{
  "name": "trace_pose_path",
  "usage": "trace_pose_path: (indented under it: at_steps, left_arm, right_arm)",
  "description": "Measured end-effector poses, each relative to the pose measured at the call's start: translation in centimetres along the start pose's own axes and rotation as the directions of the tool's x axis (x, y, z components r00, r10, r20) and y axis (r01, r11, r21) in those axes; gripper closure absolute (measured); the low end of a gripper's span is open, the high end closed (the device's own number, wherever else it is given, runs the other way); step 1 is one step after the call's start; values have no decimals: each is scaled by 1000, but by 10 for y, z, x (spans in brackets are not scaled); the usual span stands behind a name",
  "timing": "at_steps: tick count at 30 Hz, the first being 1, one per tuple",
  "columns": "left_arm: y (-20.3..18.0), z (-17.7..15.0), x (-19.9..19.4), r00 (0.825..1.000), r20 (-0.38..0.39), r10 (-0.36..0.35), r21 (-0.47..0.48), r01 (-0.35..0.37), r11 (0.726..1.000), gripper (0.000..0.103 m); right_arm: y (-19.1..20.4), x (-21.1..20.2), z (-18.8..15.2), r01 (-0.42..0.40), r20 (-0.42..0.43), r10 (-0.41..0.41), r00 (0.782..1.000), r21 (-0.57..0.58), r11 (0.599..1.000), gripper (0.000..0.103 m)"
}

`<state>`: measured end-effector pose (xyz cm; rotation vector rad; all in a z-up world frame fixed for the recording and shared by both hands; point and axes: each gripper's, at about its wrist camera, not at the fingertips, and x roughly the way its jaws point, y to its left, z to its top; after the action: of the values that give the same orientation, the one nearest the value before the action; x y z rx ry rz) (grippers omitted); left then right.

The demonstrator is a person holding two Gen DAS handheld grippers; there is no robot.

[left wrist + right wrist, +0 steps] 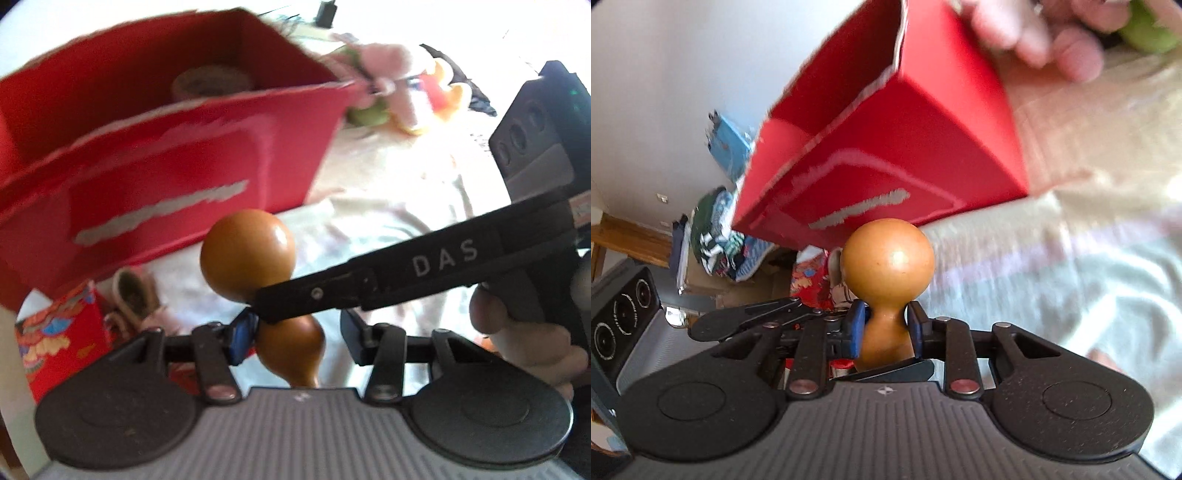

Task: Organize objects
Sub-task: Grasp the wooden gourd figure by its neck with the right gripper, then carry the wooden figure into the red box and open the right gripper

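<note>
A brown wooden gourd (886, 266) is pinched at its narrow waist between the blue-padded fingers (857, 328) of the right tool (885, 328); both pads are seen pressed against the wood in the right wrist view, with the round bulb standing above them. In the left wrist view the same gourd (247, 251) is seen crossed by the black finger of the right tool (314, 295), which is marked with the letters DAS, and a hand (528, 332) is wrapped around that tool's grip at the right edge.

The left tool (295, 334) is seen with its fingers spread. Its blue pad (242, 338) lies against or just beside the lower bulb of the gourd, while the other finger stands clear of the wood, so no grip by it is shown.

Just beyond the gourd, an open red box (166, 155) is set on a pale bedsheet (388, 206); torn pale strips are seen on its front wall, and a roll of tape (212, 79) is lying inside it. To the near left of the box a small patterned red carton (62, 332) and a pale slipper-like item (133, 291) are seen, both blurred.

Farther off, behind the right corner of the box, a heap of soft toys (391, 85) in pink, green and orange is spread on the sheet.
</note>
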<state>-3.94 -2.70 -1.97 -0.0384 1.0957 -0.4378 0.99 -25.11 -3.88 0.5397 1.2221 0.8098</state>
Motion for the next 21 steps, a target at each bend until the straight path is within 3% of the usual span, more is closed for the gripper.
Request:
trace_pose_path:
  at_steps: [6,12,17,21]
  left_arm:
    - [-29,21,-17,995,57,-76,84,71,994,53]
    - [-56,47,-41,980,134,-145,182,119,976,53]
    - [-61,68,-73,959,229,-164,239,108,965,53]
    - [-47,93,-95,945,301,-131,236,60,970,53]
  right_arm:
    - [-1,-49,-2,27,133,-25,991,-17,999,76]
    - [9,-99,1,31,270,-19,963,-40,999,75]
    - [58,-92,32,35,350,5,937,-108,993,75]
    - [81,-80,70,21,364,37,931,-155,988,75]
